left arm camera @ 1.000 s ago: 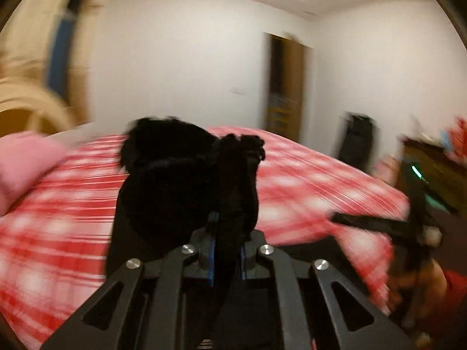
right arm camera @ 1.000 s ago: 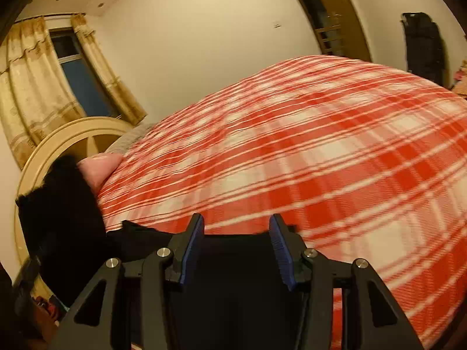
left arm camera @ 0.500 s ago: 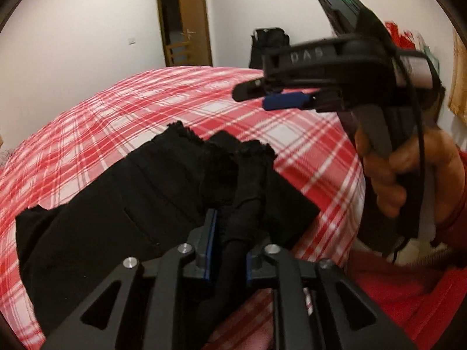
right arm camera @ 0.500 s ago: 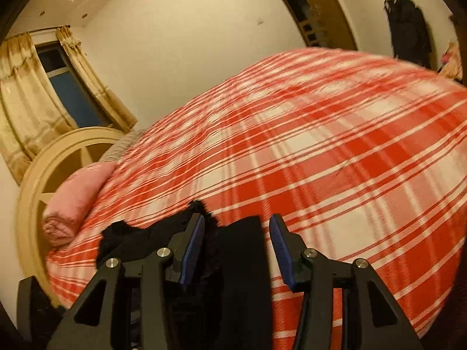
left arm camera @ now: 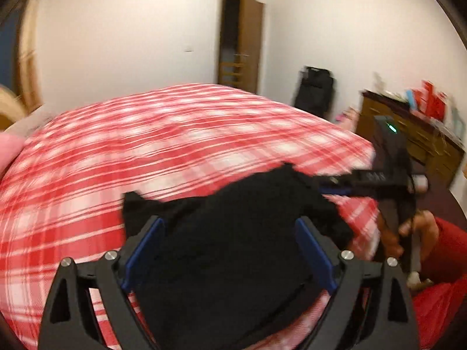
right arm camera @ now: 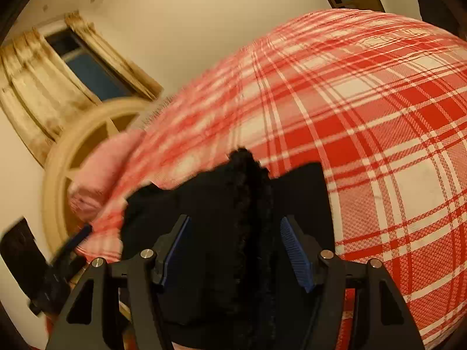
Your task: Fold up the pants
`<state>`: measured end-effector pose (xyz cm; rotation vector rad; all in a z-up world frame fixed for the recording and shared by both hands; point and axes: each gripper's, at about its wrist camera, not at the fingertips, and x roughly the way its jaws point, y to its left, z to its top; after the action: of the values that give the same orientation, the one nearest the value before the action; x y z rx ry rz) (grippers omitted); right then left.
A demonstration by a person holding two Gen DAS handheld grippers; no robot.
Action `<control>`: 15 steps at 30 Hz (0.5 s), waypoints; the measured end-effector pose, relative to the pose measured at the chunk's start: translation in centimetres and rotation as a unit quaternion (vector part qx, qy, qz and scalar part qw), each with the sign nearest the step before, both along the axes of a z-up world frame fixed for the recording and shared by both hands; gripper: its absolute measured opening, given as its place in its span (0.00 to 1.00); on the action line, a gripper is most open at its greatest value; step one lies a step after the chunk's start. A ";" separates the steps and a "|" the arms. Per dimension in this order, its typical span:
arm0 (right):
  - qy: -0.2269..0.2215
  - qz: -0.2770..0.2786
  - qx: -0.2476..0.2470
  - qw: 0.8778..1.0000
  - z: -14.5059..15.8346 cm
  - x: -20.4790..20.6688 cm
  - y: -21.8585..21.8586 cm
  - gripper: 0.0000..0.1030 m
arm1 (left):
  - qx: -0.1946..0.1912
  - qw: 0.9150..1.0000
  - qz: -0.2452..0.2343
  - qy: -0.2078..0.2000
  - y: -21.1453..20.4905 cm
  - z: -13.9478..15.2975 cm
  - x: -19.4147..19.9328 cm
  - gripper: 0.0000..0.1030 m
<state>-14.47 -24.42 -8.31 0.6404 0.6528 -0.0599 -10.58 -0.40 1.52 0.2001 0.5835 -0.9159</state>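
- Pants (left arm camera: 233, 233), black, bunched on plaid bed (left arm camera: 146, 151).
- Left gripper (left arm camera: 230, 233) opening wide, pants between pads, untouched.
- Right gripper (right arm camera: 233, 245) opening, frilly edge between jaws, unpinched.

Counted on site: one pair of black pants (left arm camera: 233, 233), one red-and-white plaid bedspread (left arm camera: 146, 151), one pink pillow (right arm camera: 108, 169), two handheld grippers, left (left arm camera: 227, 242) and right (right arm camera: 236, 250), one wooden door (left arm camera: 251, 43), one wooden dresser (left arm camera: 408, 143), one curtained window (right arm camera: 87, 70).
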 end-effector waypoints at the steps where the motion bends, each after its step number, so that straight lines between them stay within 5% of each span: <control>1: 0.014 0.005 -0.009 1.000 -0.5 0.4 0.5 0.63 | 0.001 1.000 0.022 0.014 0.3 -0.4 0.8 0.90; 5: 0.031 0.022 -0.076 0.996 -1.2 1.1 2.8 0.63 | 0.001 0.991 0.110 0.074 1.5 -2.4 3.9 0.90; 7: 0.037 0.047 -0.102 0.993 -1.2 1.5 4.1 0.40 | -0.014 0.984 0.140 0.109 2.3 -3.4 5.0 0.90; 9: 0.041 0.056 -0.140 0.988 -0.6 1.5 5.2 0.30 | -0.030 0.978 0.156 0.139 3.1 -4.0 5.7 0.90; 15: 0.006 0.075 -0.219 0.973 2.9 -0.1 6.2 0.19 | -0.042 0.974 0.173 0.140 4.1 -3.5 5.9 0.90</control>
<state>-14.55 -18.24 -5.40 0.1649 0.6702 -0.0641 -4.71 3.69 -1.99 -0.1086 0.8109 -0.6299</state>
